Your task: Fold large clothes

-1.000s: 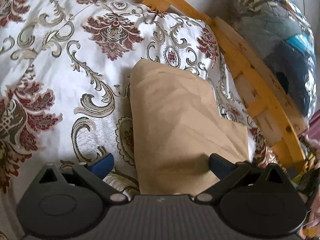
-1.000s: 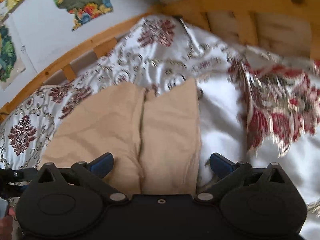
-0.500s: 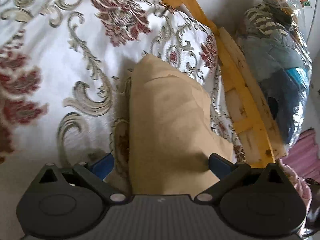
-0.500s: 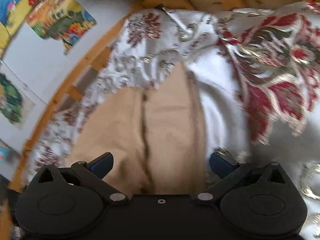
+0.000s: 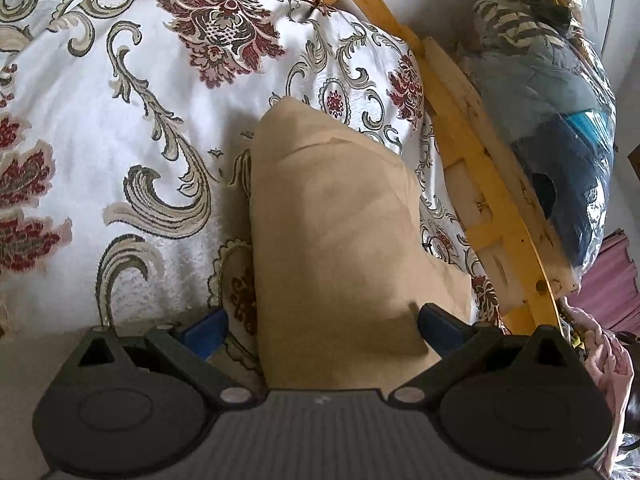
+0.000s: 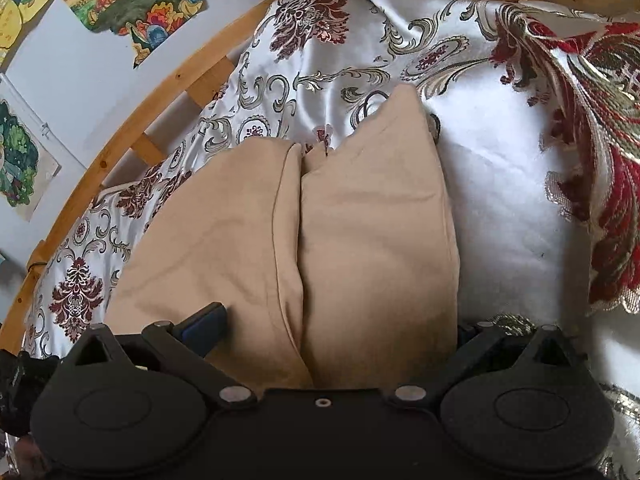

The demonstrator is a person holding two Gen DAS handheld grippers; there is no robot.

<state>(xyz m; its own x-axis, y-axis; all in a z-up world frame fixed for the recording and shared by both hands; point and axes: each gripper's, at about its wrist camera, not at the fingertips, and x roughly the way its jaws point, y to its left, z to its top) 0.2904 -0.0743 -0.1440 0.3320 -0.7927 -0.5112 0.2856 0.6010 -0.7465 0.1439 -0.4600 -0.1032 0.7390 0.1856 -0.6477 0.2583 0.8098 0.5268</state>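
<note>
Tan folded garment [image 5: 336, 232] lies lengthwise, running straight ahead between the spread fingers of both left gripper [image 5: 322, 326] and right gripper [image 6: 332, 324]; neither grips it.

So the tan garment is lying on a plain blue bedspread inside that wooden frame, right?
Not quite. The bedspread is white with red and grey floral scrollwork, not plain blue, as both wrist views show. The tan garment does lie on it, within the wooden frame.

Black claw [image 5: 320, 328] bodies, blue finger pads [image 6: 206, 326], silver screws.
</note>
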